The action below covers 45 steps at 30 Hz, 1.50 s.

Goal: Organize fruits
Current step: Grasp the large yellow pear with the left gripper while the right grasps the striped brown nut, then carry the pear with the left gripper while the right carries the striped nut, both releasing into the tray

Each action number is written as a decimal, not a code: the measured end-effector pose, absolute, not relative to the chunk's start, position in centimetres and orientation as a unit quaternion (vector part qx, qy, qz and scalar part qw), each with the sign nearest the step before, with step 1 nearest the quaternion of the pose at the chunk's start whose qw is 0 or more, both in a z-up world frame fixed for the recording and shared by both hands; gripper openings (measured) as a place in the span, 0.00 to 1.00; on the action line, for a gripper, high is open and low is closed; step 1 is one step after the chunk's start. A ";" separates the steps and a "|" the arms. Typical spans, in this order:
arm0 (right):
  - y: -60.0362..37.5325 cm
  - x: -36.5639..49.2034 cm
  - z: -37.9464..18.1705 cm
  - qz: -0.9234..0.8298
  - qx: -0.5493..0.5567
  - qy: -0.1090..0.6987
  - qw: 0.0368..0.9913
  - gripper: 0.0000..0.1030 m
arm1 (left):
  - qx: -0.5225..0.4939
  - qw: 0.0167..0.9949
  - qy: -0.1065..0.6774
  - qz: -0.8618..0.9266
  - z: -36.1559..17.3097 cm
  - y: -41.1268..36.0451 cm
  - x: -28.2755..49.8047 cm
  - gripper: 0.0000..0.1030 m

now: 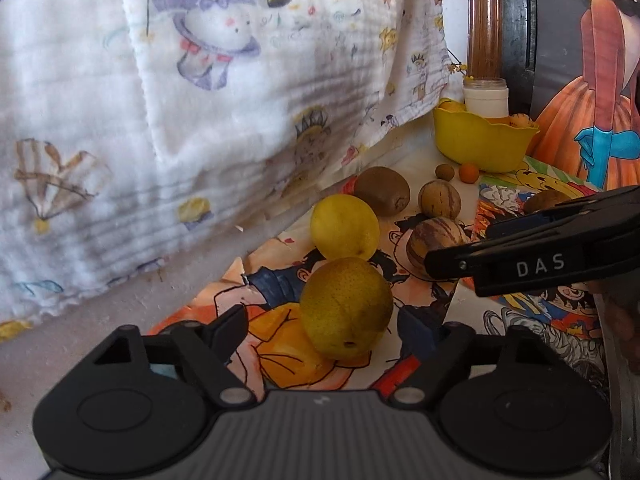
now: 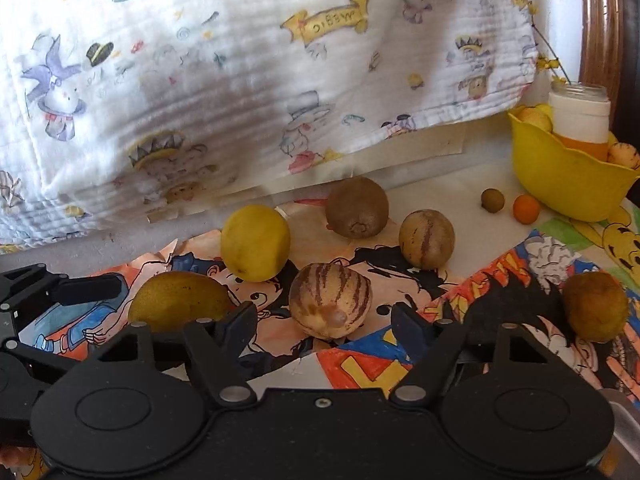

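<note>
Left wrist view. Left tool (image 1: 322, 322) is open, fingers spread either side of the pear (image 1: 346, 307) and not touching it. The pear lies on the cartoon sheet (image 1: 280, 356) near the surface's near edge. To grip well, I judge: push forward until the pads sit at the pear's widest part, then close slowly; it is round and could roll toward the lemon (image 1: 345, 227) just behind, which touches it or nearly so. The right tool's finger (image 1: 532, 262) crosses in from the right, near the striped fruit (image 1: 436, 246). Bowl (image 1: 482, 140) sits at the far right corner, already holding fruit and a jar (image 1: 486, 98). A blanket (image 1: 160, 120) hangs along the left edge; little room that side.

Right wrist view. Right tool (image 2: 324, 320) is open, empty, the striped fruit (image 2: 330, 306) between its fingertips. Kiwi (image 2: 357, 207), a second striped fruit (image 2: 426, 239) and a brown fruit (image 2: 595, 306) lie apart further on. The path to the bowl (image 2: 568, 184) looks open above them; lift first. Two small fruits (image 2: 510, 204) lie just before the bowl's wall.
</note>
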State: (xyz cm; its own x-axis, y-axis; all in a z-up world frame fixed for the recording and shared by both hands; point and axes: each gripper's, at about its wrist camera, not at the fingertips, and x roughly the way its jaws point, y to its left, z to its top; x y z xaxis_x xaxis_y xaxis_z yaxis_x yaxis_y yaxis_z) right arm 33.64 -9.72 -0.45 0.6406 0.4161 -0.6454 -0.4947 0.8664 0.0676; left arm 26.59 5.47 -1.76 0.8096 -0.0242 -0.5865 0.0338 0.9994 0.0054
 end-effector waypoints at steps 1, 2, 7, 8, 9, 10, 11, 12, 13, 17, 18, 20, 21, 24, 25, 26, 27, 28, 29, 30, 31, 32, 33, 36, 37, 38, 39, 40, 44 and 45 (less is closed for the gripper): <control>-9.6 33.7 -0.6 0.252 -0.061 0.340 0.904 0.73 | 0.006 0.951 0.310 -0.016 -1.8 5.5 26.7 0.78; -9.5 33.8 -0.7 0.252 -0.063 0.340 0.904 0.72 | 0.004 0.950 0.312 -0.017 -1.9 5.6 26.8 0.77; -9.3 34.7 -1.4 0.250 -0.060 0.345 0.903 0.66 | -0.001 0.948 0.318 -0.027 -2.1 5.5 27.1 0.68; -9.2 34.8 -1.5 0.250 -0.060 0.345 0.903 0.65 | -0.002 0.948 0.318 -0.029 -2.1 5.4 27.2 0.65; -9.3 35.0 -1.6 0.250 -0.059 0.346 0.902 0.64 | -0.003 0.948 0.318 -0.032 -2.1 5.4 27.3 0.64; -9.2 35.1 -1.7 0.249 -0.059 0.347 0.902 0.62 | -0.004 0.947 0.318 -0.033 -2.1 5.3 27.3 0.63; -9.3 35.3 -1.8 0.248 -0.058 0.348 0.902 0.61 | -0.005 0.947 0.319 -0.033 -2.1 5.2 27.4 0.62; -9.3 35.4 -1.9 0.247 -0.057 0.350 0.902 0.60 | -0.006 0.947 0.319 -0.034 -2.1 5.1 27.6 0.61; -9.3 35.5 -2.0 0.246 -0.056 0.351 0.902 0.59 | -0.006 0.947 0.319 -0.035 -2.1 5.1 27.7 0.59; -9.5 36.0 -2.3 0.249 -0.048 0.354 0.900 0.58 | -0.007 0.947 0.318 -0.035 -2.1 4.9 28.0 0.57; -9.5 36.1 -2.4 0.250 -0.046 0.354 0.900 0.58 | -0.008 0.947 0.318 -0.035 -2.1 4.9 28.0 0.57; -9.5 36.2 -2.5 0.251 -0.045 0.355 0.900 0.57 | -0.010 0.948 0.318 -0.035 -2.1 4.9 28.1 0.57; -9.4 36.3 -2.5 0.252 -0.045 0.355 0.899 0.57 | -0.010 0.948 0.318 -0.035 -2.1 4.9 28.1 0.57; -9.4 36.4 -2.6 0.253 -0.045 0.357 0.898 0.54 | -0.012 0.948 0.318 -0.034 -2.2 5.0 28.1 0.56; -9.3 36.5 -2.6 0.253 -0.044 0.357 0.898 0.53 | -0.013 0.948 0.317 -0.034 -2.2 5.0 28.0 0.56; -9.3 36.4 -2.6 0.252 -0.044 0.356 0.899 0.53 | -0.014 0.948 0.317 -0.034 -2.2 5.0 28.0 0.56; -9.3 36.4 -2.6 0.251 -0.044 0.356 0.899 0.53 | -0.015 0.948 0.317 -0.034 -2.2 5.1 28.0 0.56; -9.3 36.4 -2.7 0.251 -0.044 0.355 0.899 0.53 | -0.016 0.948 0.317 -0.035 -2.2 5.1 28.0 0.56; -9.3 36.4 -2.7 0.250 -0.042 0.355 0.900 0.52 | -0.017 0.948 0.317 -0.035 -2.2 5.2 28.0 0.56; -9.4 36.3 -2.6 0.249 -0.038 0.356 0.900 0.52 | -0.017 0.948 0.316 -0.035 -2.2 5.2 27.9 0.56; -9.4 36.3 -2.6 0.248 -0.035 0.356 0.900 0.52 | -0.018 0.948 0.315 -0.036 -2.2 5.2 27.8 0.56; -9.5 36.3 -2.6 0.248 -0.032 0.357 0.900 0.52 | -0.019 0.948 0.315 -0.037 -2.2 5.3 27.8 0.56; -9.6 36.3 -2.5 0.248 -0.030 0.358 0.899 0.52 | -0.022 0.948 0.314 -0.037 -2.3 5.4 27.7 0.56; -9.9 36.0 -2.3 0.249 -0.026 0.358 0.900 0.52 | -0.033 0.948 0.314 -0.039 -2.3 5.7 27.4 0.56; -10.0 35.8 -2.2 0.250 -0.024 0.356 0.900 0.52 | -0.036 0.948 0.314 -0.040 -2.3 5.8 27.3 0.56; -10.1 35.7 -2.1 0.251 -0.023 0.355 0.900 0.52 | -0.038 0.948 0.314 -0.040 -2.2 5.9 27.3 0.56; -10.2 35.5 -2.0 0.251 -0.024 0.355 0.900 0.52 | -0.041 0.948 0.314 -0.041 -2.2 5.9 27.2 0.56; -10.3 35.4 -1.9 0.252 -0.024 0.354 0.900 0.52 | -0.042 0.948 0.314 -0.042 -2.2 6.0 27.1 0.56; -10.5 34.8 -1.7 0.257 -0.022 0.353 0.899 0.52 | -0.050 0.947 0.313 -0.048 -2.2 6.1 26.6 0.56; -10.5 34.6 -1.7 0.258 -0.022 0.352 0.899 0.52 | -0.052 0.947 0.313 -0.049 -2.2 6.1 26.6 0.56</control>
